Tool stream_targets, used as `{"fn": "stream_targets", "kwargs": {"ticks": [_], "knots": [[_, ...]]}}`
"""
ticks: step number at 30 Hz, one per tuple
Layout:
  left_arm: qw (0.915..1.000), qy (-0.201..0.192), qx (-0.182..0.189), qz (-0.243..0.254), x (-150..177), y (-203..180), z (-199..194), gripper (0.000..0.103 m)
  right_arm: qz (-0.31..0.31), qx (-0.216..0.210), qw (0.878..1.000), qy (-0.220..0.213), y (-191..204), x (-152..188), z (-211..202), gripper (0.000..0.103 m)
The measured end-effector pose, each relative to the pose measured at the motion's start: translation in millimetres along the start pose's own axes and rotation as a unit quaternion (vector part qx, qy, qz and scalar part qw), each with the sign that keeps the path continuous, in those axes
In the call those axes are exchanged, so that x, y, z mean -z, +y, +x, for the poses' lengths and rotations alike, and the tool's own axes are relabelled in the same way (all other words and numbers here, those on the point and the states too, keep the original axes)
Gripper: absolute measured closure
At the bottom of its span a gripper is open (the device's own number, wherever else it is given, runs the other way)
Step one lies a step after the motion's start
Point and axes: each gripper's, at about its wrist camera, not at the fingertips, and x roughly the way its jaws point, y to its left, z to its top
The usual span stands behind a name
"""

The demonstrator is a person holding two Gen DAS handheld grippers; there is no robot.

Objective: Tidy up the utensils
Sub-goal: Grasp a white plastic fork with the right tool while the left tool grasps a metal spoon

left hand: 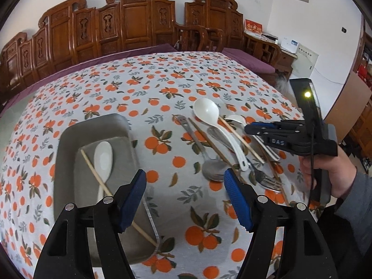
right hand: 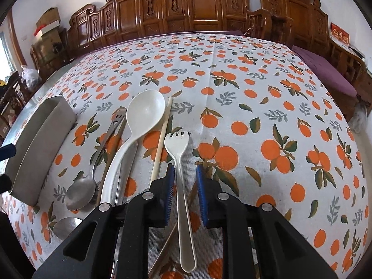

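Note:
A grey metal tray (left hand: 67,162) lies on the orange-print tablecloth and holds a white spoon (left hand: 103,158) and one chopstick (left hand: 102,181). My left gripper (left hand: 184,197) is open and empty above the tray's right edge. A pile of utensils lies to the right: a large white spoon (right hand: 139,125), metal spoons (right hand: 80,195), a metal fork (left hand: 265,179), chopsticks (right hand: 162,137). My right gripper (right hand: 184,179) is low over the pile, its jaws partly open on either side of the white plastic fork (right hand: 180,162), not pinching it. It also shows in the left wrist view (left hand: 262,131).
The tray's end wall (right hand: 44,139) shows at the left in the right wrist view. Carved wooden chairs (left hand: 130,18) and a purple cushion (right hand: 325,69) stand behind the table. The table edge drops off at the right.

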Motion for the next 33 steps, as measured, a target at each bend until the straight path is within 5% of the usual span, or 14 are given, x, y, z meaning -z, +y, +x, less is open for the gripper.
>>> {"fn": "stream_targets", "kwargs": {"ticks": [13,26,33], "knots": [[0.9997,-0.01,0.021,0.007,3.3,-23.8,1.9,0.04,-0.033,0.0,0.999,0.015,9.3,1.9,3.9,0.095],[0.9982,0.026,0.039,0.038,17.6,-54.1,31.0,0.074,0.023,-0.015,0.998,-0.05,-14.2,-5.4,-31.4,0.095],[0.9965,0.016,0.06,0.056,21.9,-67.9,31.5,0.08,0.024,-0.02,0.998,-0.051,-17.4,-4.2,-32.3,0.095]]}}
